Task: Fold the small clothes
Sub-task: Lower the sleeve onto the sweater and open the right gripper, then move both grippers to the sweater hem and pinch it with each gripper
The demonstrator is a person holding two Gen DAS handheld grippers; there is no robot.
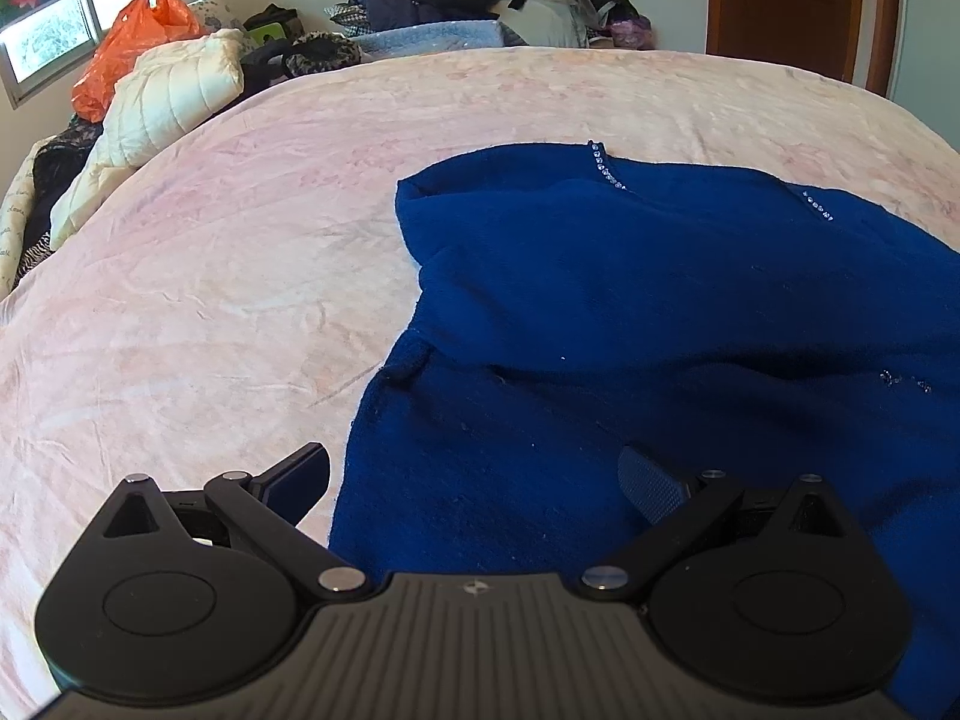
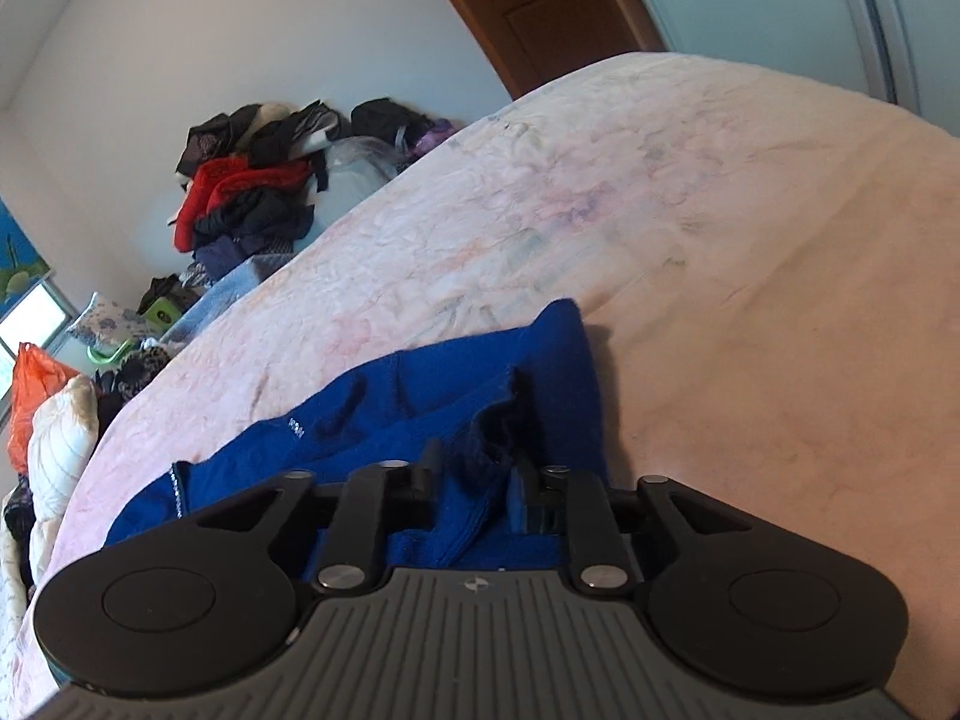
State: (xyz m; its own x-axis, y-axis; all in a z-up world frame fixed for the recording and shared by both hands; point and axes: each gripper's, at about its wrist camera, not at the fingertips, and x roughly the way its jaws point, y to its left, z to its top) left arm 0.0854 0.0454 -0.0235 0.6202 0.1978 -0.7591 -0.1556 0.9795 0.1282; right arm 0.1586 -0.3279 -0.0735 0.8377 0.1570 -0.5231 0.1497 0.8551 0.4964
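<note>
On the pink bedspread (image 1: 240, 276), the left gripper (image 1: 474, 480) gapes empty over the blue garment (image 1: 660, 312); only the right wrist view shows the right gripper (image 2: 474, 480), partly parted, seemingly loose around a bunched fold.

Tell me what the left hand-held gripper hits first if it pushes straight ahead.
Most likely the blue fleece garment: the left hand-held gripper points down at it with open jaws, over its near edge on the pink blanket. Depth is unclear.
</note>
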